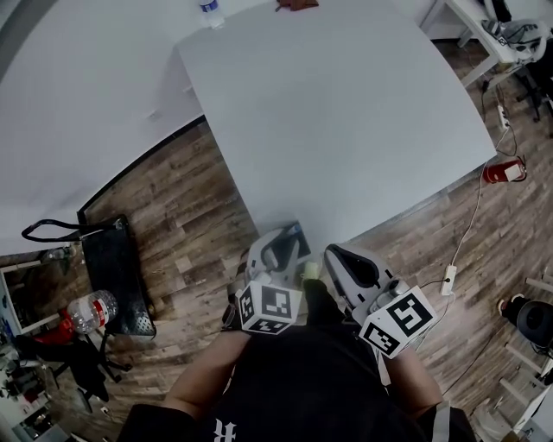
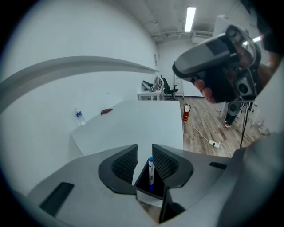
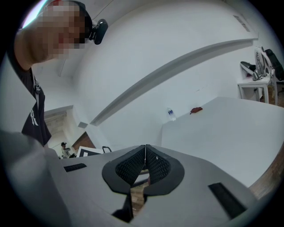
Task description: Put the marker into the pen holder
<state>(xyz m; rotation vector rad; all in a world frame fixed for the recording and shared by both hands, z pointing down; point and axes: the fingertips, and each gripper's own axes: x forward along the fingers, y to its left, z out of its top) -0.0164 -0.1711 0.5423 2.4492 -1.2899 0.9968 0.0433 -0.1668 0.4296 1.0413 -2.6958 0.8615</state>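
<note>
A white marker with a blue cap (image 2: 151, 170) stands inside the black square pen holder (image 2: 141, 188), which sits at the near corner of the white table (image 1: 346, 104). My left gripper (image 2: 144, 146) is open just above the holder; the marker shows in the gap between its pads, and neither pad presses on it. From the head view, the left gripper (image 1: 281, 243) hangs over the dark holder (image 1: 298, 233). My right gripper (image 3: 145, 146) is shut with nothing in it, and hovers to the right of the holder (image 1: 335, 255).
A water bottle (image 1: 210, 13) and a small red-brown thing (image 1: 296, 4) sit at the table's far edge. On the wood floor are a red fire extinguisher (image 1: 499, 171), a power strip (image 1: 449, 278) and a black bag (image 1: 117, 268).
</note>
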